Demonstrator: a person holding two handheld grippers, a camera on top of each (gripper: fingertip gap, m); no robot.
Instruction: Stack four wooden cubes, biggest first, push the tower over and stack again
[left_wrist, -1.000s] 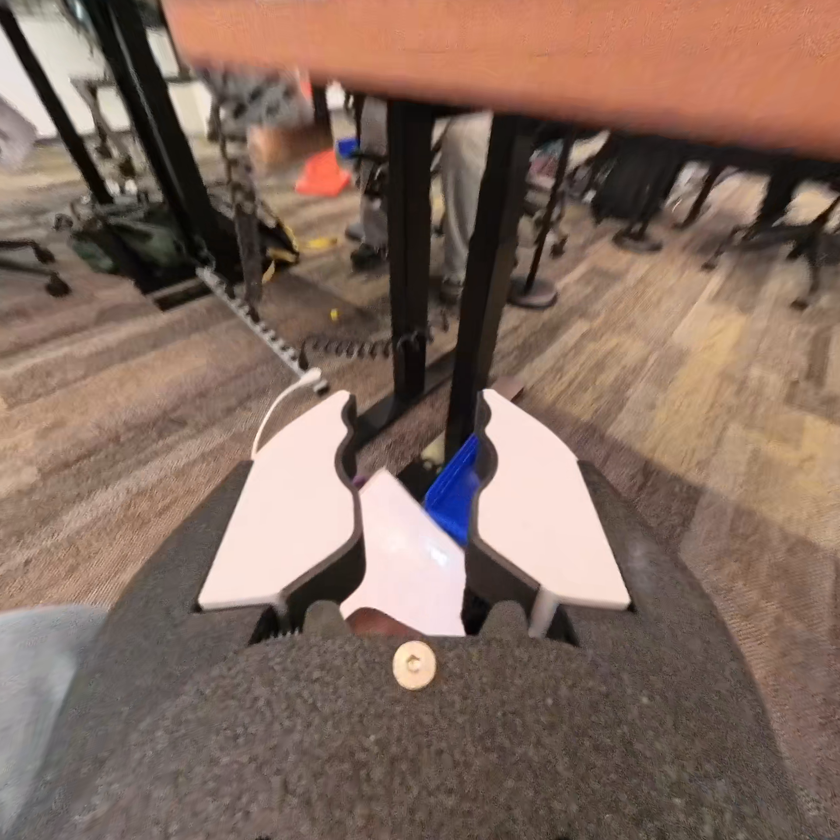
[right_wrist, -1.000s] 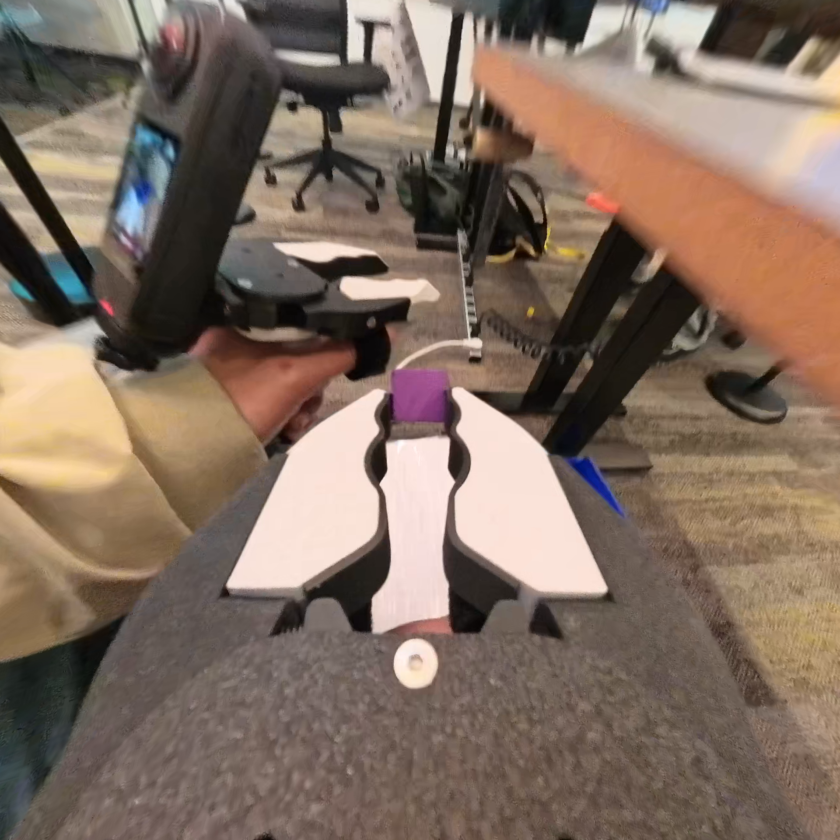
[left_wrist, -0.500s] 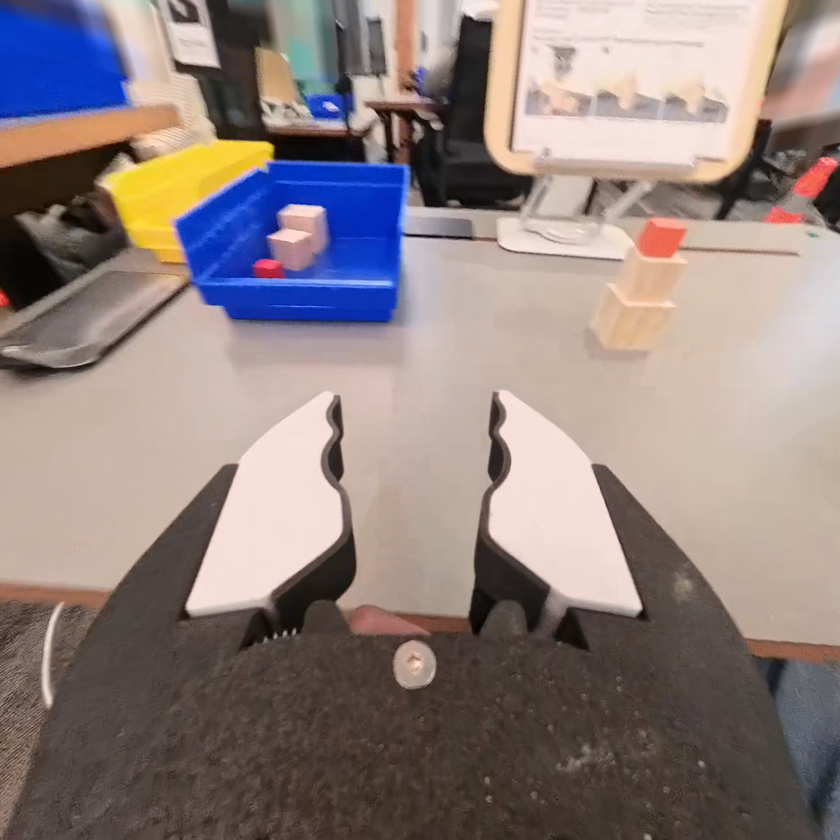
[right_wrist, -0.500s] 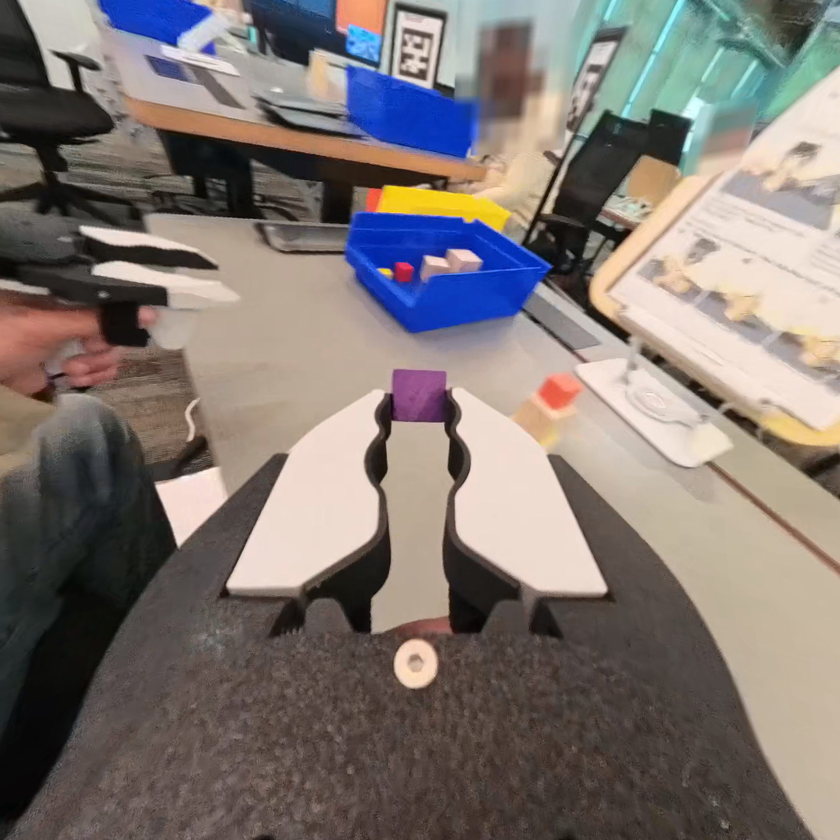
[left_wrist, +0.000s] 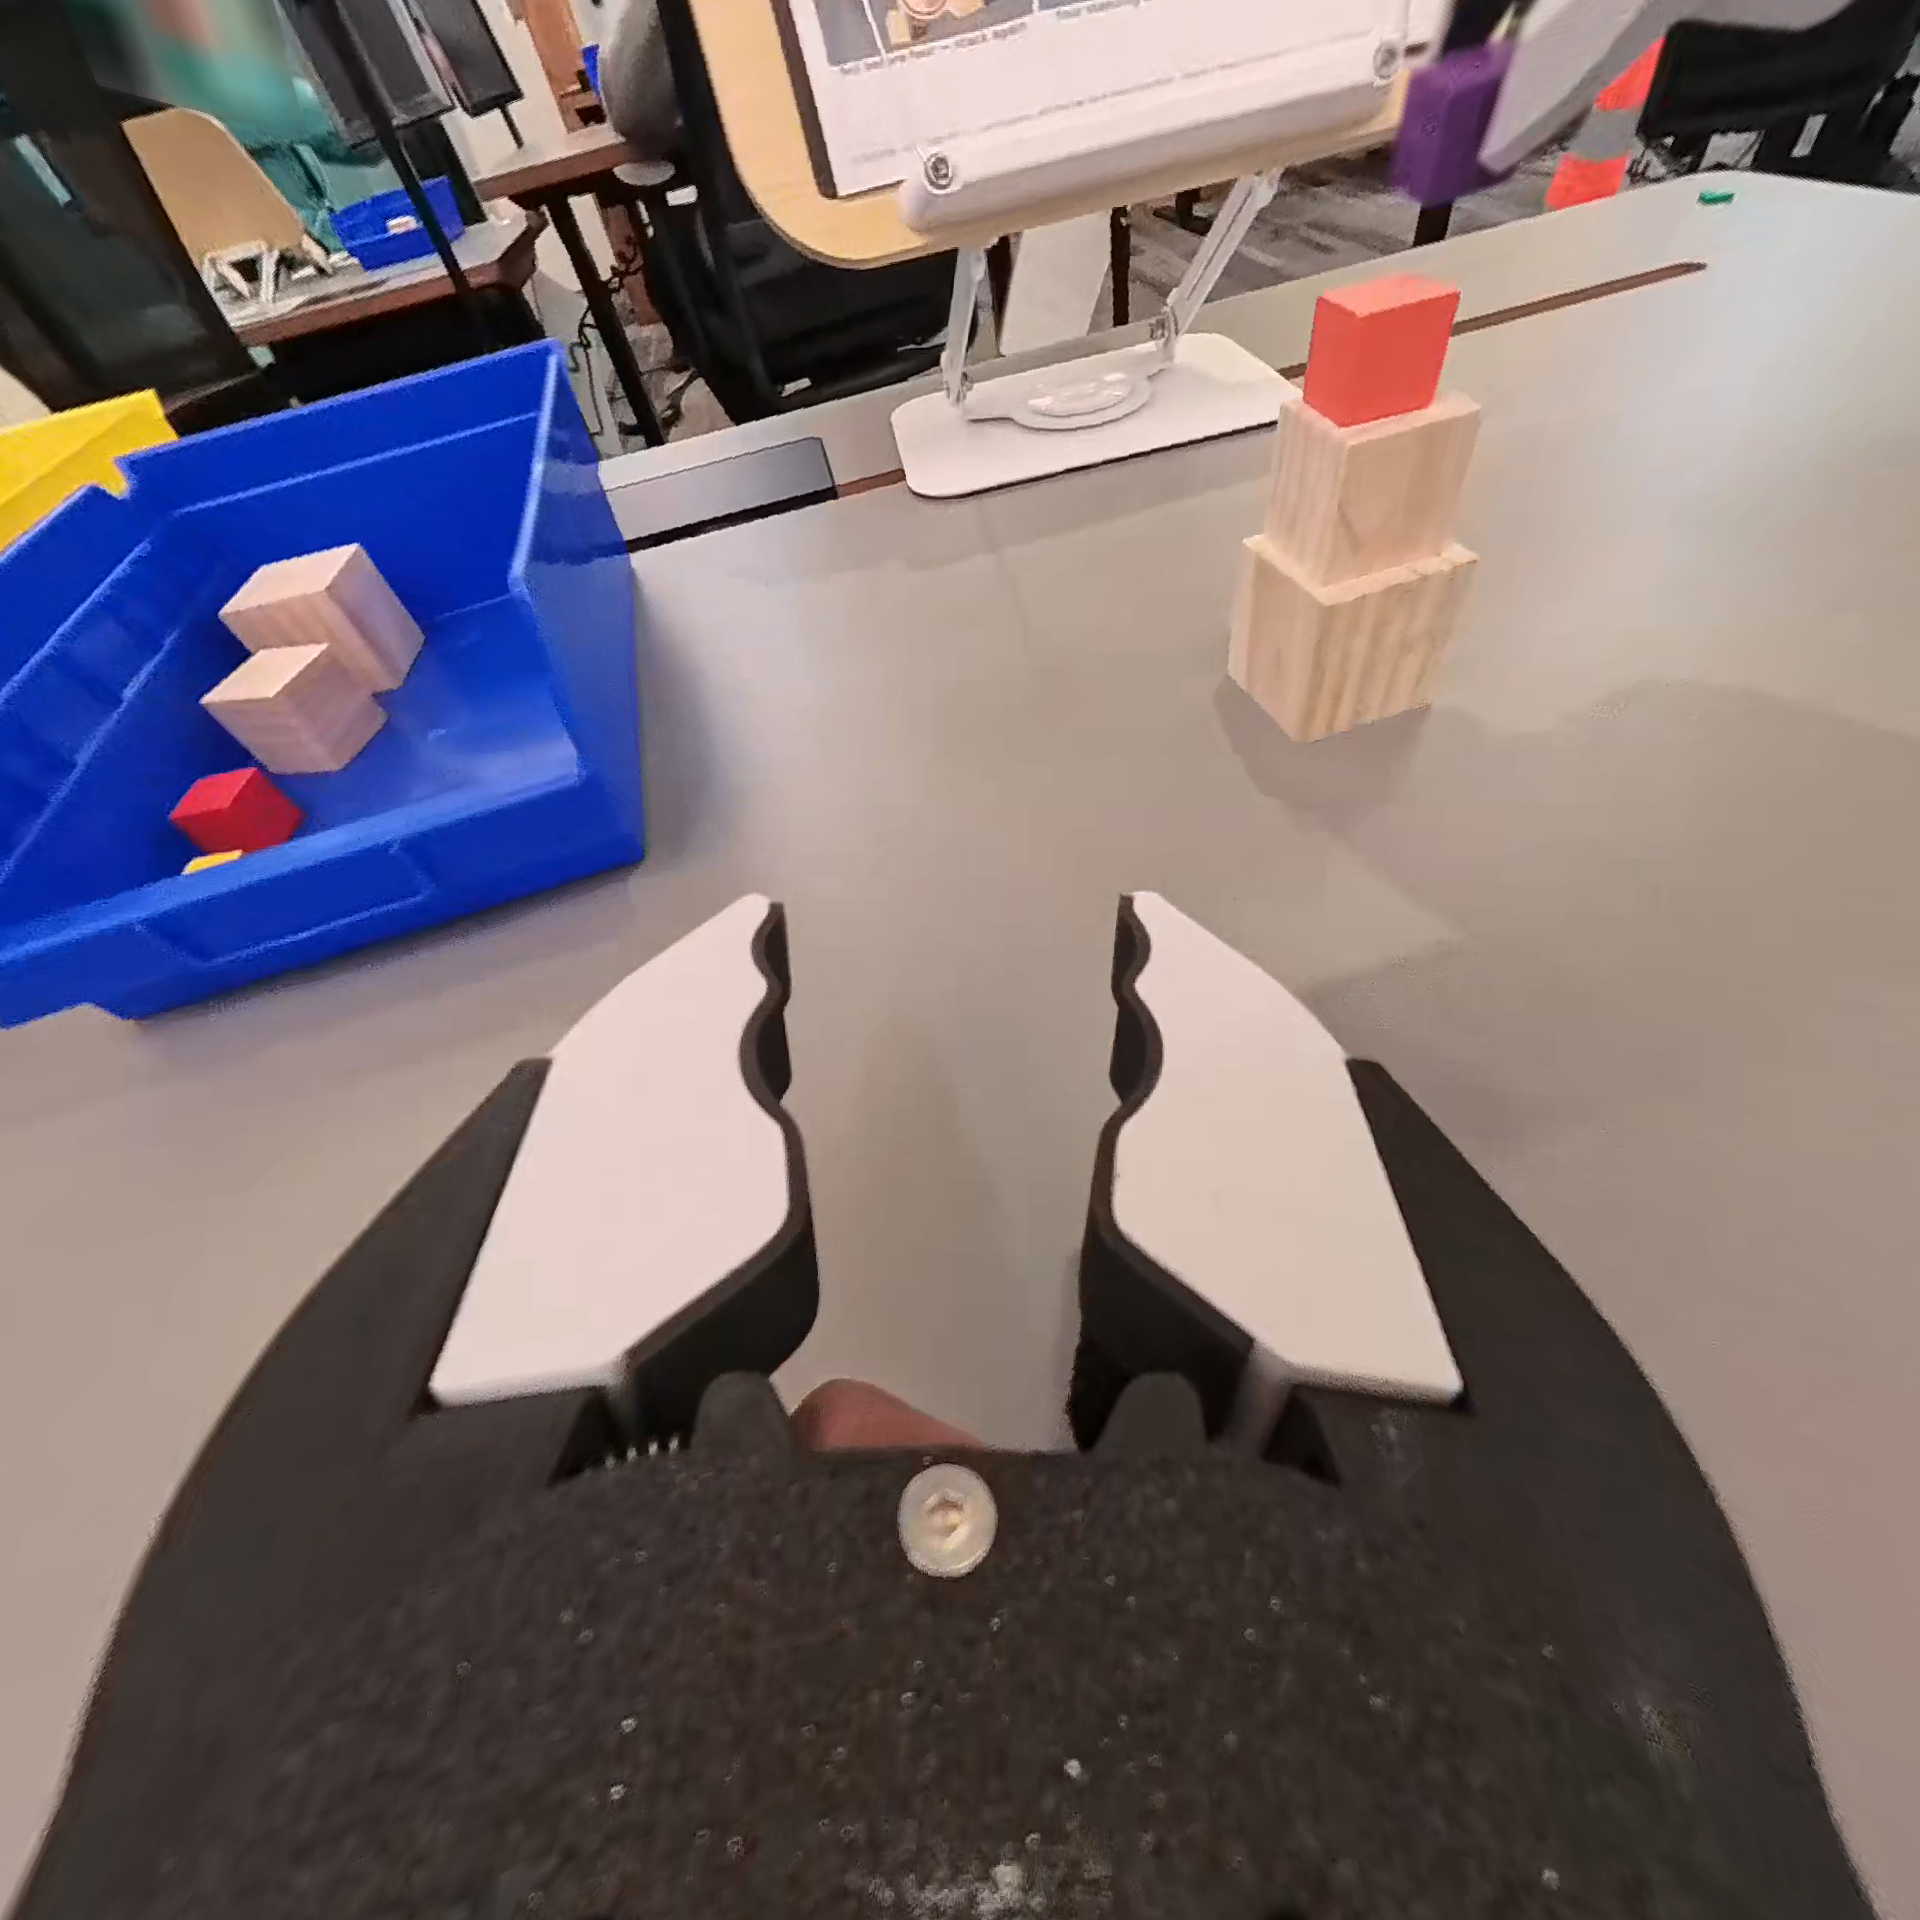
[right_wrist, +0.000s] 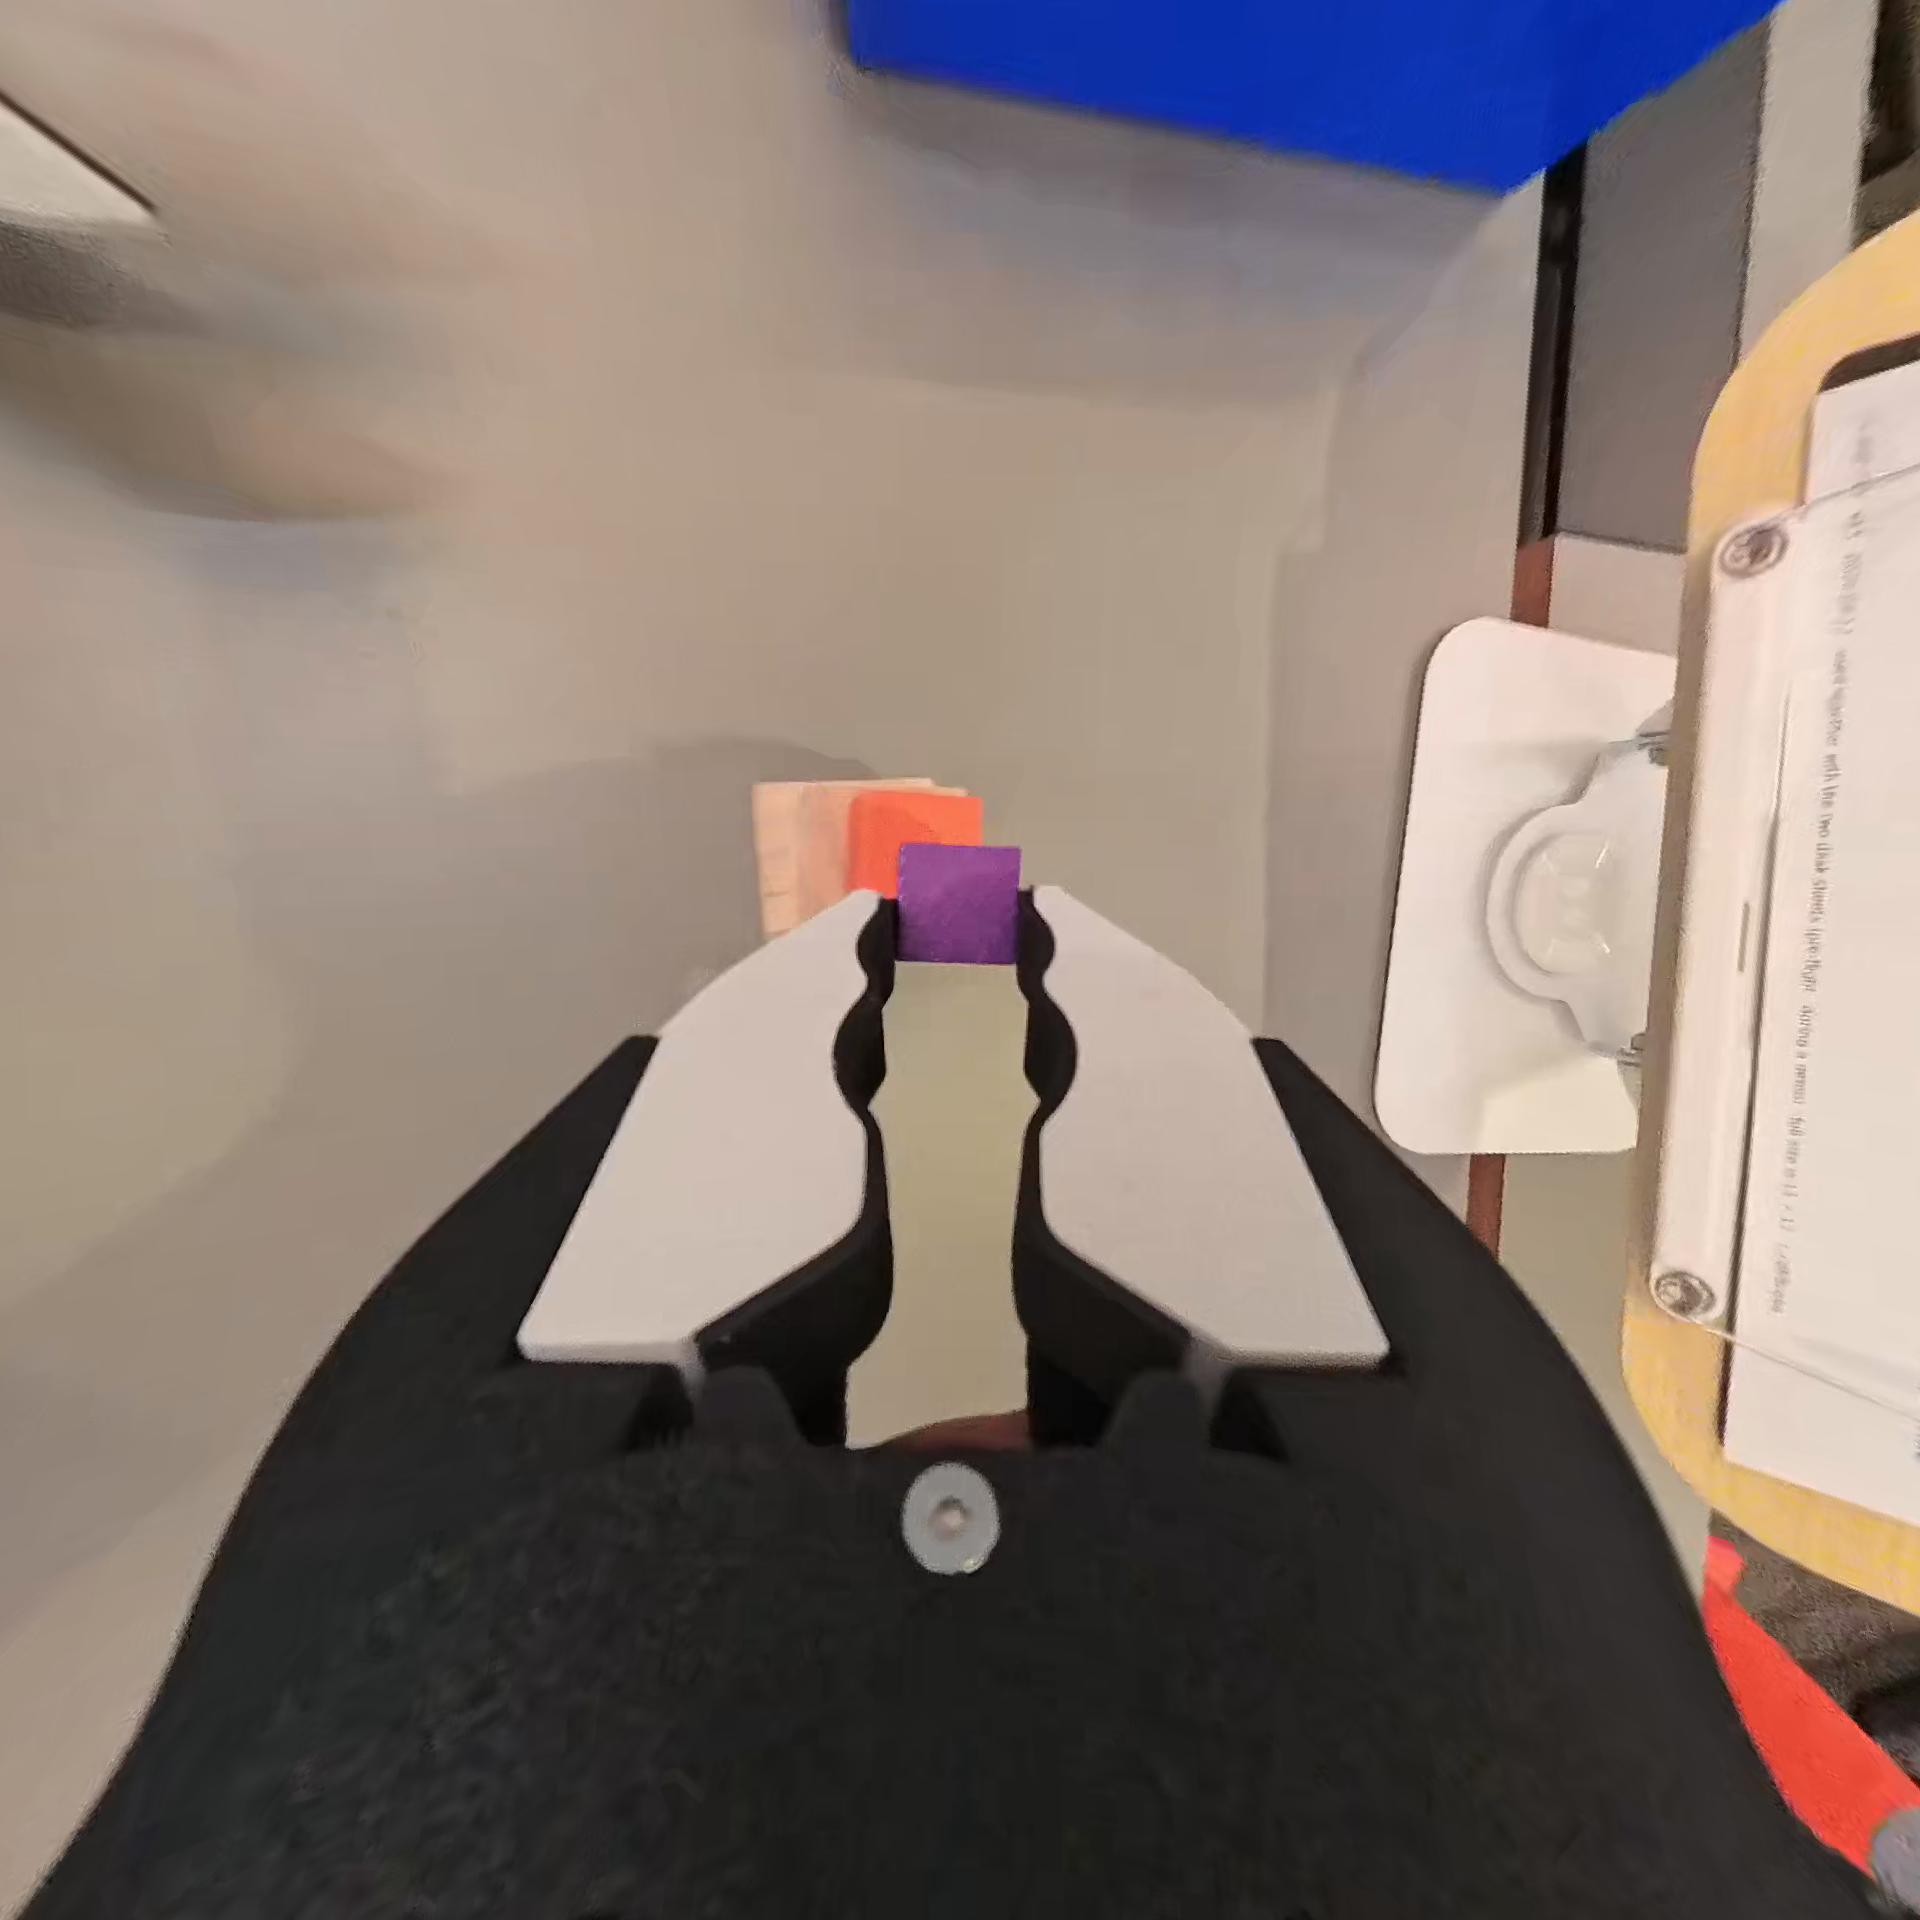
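Note:
A tower of three cubes stands on the grey table (left_wrist: 987, 727): a large wooden cube (left_wrist: 1340, 644), a smaller wooden cube (left_wrist: 1371, 488) and an orange-red cube (left_wrist: 1377, 348) on top. My right gripper (right_wrist: 958, 904) is shut on a small purple cube (right_wrist: 956, 902) and looks down at the tower's orange-red top (right_wrist: 914, 831) from above. That purple cube (left_wrist: 1444, 135) also shows high above the tower in the left wrist view. My left gripper (left_wrist: 951, 914) is open and empty, low over the table, short of the tower.
A blue bin (left_wrist: 540, 665) at the left holds two wooden cubes (left_wrist: 312, 665), a red cube (left_wrist: 234, 810) and a yellow piece (left_wrist: 213, 860). A yellow bin (left_wrist: 73, 447) sits behind it. A board on a white stand (left_wrist: 1091, 416) is behind the tower.
Both grippers have come up from under the table to over its top. The right one, still holding the purple cube, has swung over the tower and now points down.

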